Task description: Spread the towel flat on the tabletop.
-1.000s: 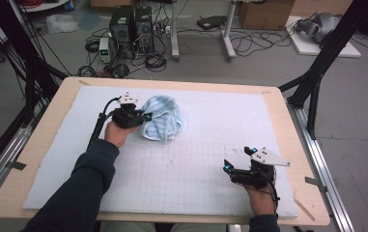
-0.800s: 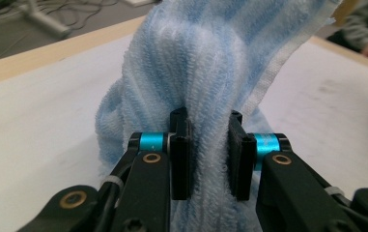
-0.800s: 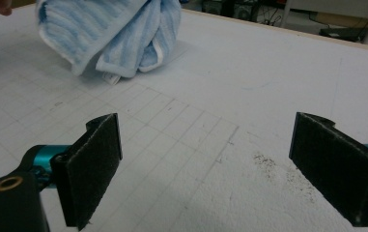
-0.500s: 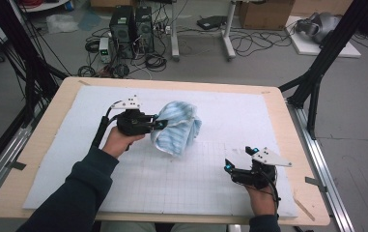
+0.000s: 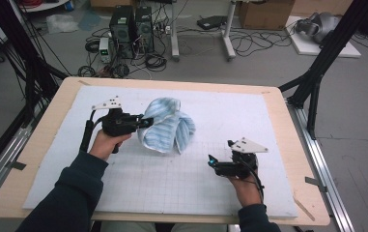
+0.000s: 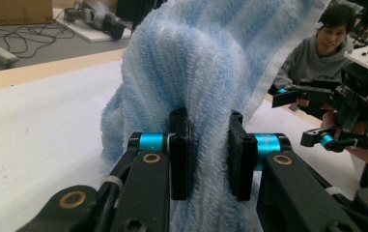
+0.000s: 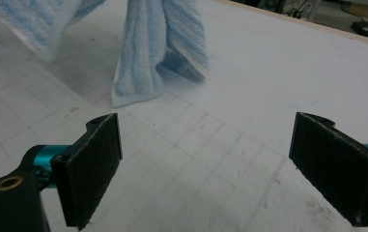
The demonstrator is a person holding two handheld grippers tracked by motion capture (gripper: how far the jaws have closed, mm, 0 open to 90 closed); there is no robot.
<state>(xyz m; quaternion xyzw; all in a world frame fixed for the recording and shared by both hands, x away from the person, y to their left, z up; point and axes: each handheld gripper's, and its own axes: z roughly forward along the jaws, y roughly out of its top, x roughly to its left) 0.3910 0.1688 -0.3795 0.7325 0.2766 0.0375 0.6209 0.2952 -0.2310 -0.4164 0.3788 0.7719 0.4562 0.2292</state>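
The blue striped towel [image 5: 166,125] sits just above the middle of the high view, bunched and partly lifted off the white gridded mat [image 5: 172,179] that covers the table [image 5: 36,145], with its lower folds drooping toward the mat. Its long axis runs roughly from upper left to lower right in that view, the free end hanging at the lower right. At the towel's left edge the left gripper [image 5: 145,123] is clamped on a thick fold of it; in the left gripper view the two black pads [image 6: 180,154] press into the pile from both sides. The right gripper [image 5: 212,163] hovers low in the lower right of the high view, well apart from the cloth, with its jaws spread wide and nothing between them. From it the towel lies up and to the left, and in the right gripper view the hanging end [image 7: 160,53] shows at the upper centre, beyond the open pads [image 7: 97,164]. That dangling end is the part nearest the right gripper, so a second grasp would likely fall to that hand.
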